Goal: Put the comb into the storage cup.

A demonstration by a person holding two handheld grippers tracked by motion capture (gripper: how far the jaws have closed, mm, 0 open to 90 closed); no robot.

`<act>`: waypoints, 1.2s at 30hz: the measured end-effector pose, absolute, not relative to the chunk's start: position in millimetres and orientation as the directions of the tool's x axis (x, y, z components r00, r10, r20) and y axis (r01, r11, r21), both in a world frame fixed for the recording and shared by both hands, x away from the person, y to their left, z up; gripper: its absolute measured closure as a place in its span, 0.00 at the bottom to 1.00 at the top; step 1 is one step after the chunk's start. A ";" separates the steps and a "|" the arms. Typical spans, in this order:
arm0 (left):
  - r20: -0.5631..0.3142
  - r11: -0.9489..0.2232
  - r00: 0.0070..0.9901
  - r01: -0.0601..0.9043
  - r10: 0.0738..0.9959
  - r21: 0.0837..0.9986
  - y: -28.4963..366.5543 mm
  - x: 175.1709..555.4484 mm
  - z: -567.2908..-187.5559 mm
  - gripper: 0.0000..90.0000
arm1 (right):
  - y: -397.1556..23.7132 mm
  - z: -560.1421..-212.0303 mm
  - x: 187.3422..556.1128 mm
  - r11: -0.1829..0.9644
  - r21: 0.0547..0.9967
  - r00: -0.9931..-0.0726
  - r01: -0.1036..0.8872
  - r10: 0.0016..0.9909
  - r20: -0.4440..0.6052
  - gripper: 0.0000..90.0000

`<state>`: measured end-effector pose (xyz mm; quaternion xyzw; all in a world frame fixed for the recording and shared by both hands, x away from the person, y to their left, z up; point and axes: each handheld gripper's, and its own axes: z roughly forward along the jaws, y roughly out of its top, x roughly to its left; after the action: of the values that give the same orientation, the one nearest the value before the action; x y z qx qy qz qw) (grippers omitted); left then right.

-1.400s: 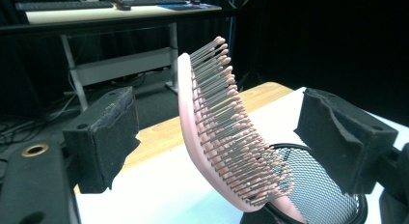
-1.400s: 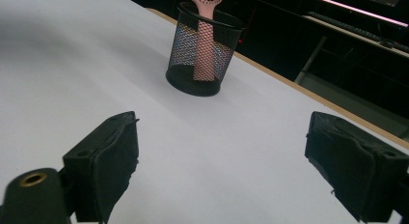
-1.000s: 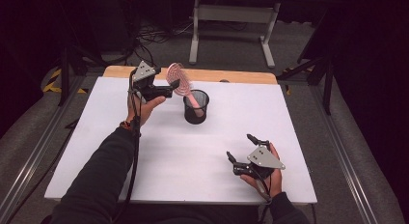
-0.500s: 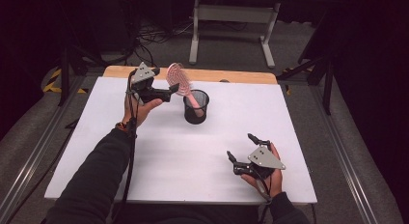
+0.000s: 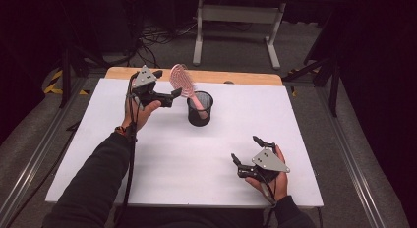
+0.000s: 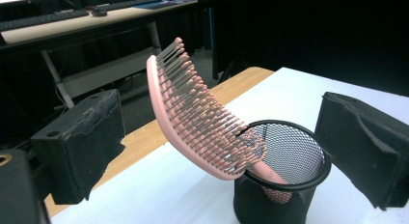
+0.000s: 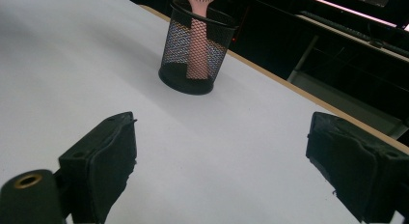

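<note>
A white-topped table (image 5: 162, 159) with a wooden strip along its far edge carries a black mesh cup (image 5: 199, 109), standing upright near the middle of that far edge.

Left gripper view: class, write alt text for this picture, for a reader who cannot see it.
A pink hairbrush stands handle-down in a black mesh cup on a white table, its bristled head leaning out over the rim. The left gripper has its two black jaws wide open on either side, touching neither the brush nor the cup.
</note>
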<state>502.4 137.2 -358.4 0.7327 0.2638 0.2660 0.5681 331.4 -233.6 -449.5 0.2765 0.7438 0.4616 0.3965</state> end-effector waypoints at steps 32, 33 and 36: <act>0.184 -0.312 0.768 0.022 0.613 0.950 135.2 471.4 -370.3 0.07 | -232.0 -449.3 330.7 0.425 0.904 -0.532 0.035 0.774 -0.343 0.13; 0.181 -0.312 0.768 0.025 0.614 0.950 135.2 470.8 -370.6 0.07 | -232.1 -449.2 330.7 0.424 0.905 -0.533 0.035 0.774 -0.342 0.13; 0.182 -0.311 0.773 0.021 0.608 0.950 136.2 468.7 -371.3 0.07 | -232.0 -449.4 330.9 0.425 0.904 -0.534 0.037 0.773 -0.341 0.13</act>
<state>468.7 136.2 -371.3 0.7644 0.2059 0.2669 0.5496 330.9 -232.0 -449.4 0.2724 0.7441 0.4619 0.3985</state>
